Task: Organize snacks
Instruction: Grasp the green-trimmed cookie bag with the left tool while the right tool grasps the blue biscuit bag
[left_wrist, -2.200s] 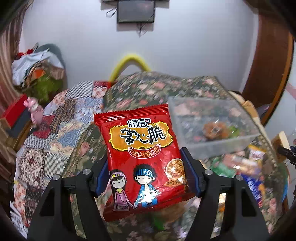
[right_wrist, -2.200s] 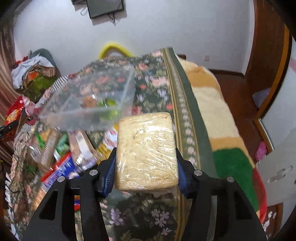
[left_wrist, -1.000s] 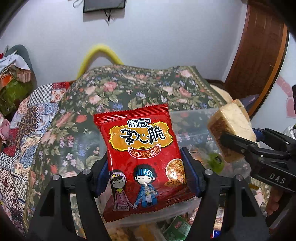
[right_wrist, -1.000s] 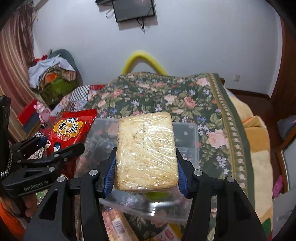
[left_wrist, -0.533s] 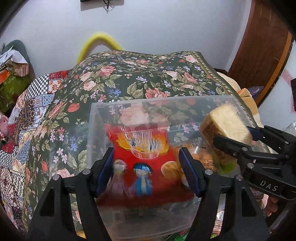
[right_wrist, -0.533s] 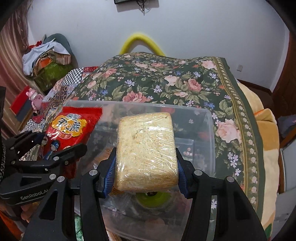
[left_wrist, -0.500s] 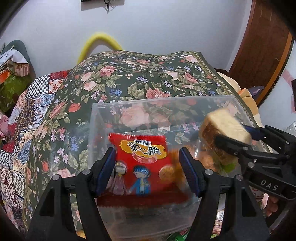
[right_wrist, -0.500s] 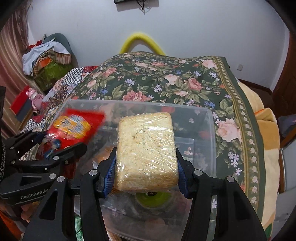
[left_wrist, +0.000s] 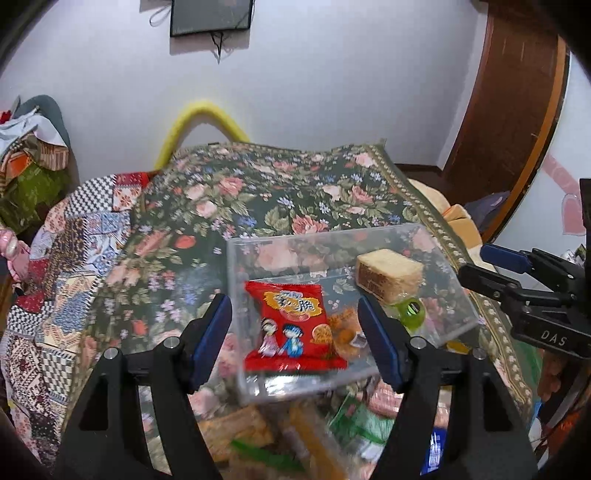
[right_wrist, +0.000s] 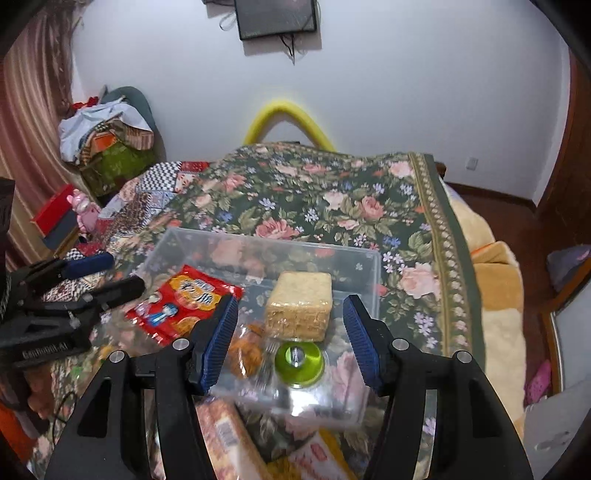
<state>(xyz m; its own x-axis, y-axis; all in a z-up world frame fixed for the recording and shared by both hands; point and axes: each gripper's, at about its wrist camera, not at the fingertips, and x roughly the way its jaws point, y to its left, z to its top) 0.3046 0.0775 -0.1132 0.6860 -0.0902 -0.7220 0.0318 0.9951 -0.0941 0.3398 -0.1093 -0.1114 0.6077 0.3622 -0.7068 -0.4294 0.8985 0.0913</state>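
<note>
Jaws first: on our left gripper (left_wrist: 295, 339) they're spread wide with nothing between the blue pads, hanging just in front of the clear plastic box (left_wrist: 236, 295) that sits on the floral bedspread (left_wrist: 229, 199). In the left wrist view the red snack packet (left_wrist: 293, 328) lies inside the box toward its left wall, shiny red foil with yellow lettering and two cartoon kids printed low on the front, a bit blurred. Next to it we can see an orange, crumbly snack in a clear wrapper (left_wrist: 341, 328), a green round lidded thing (left_wrist: 412, 314), and the wrapped pale cake block (left_wrist: 388, 273) toward the box's far right corner, its brown side facing us. The right gripper (left_wrist: 476, 267) pokes in from the right edge, beside the box. Loose packets (left_wrist: 240, 424) lie blurry on the bedspread in front of the box.

Over in the right wrist view, our right gripper (right_wrist: 290, 336) is spread wide too, holding nothing. The cake block (right_wrist: 299, 310) sits in the box (right_wrist: 369, 273) between the two pads but not touching either, cling-wrapped, beige and crumbly on top. The green thing (right_wrist: 299, 360) is just in front of it, the orange snack (right_wrist: 247, 350) to its left, and the red packet (right_wrist: 184, 302) lies tilted by the left wall. The left gripper (right_wrist: 103, 275) is at the box's left side.
</note>
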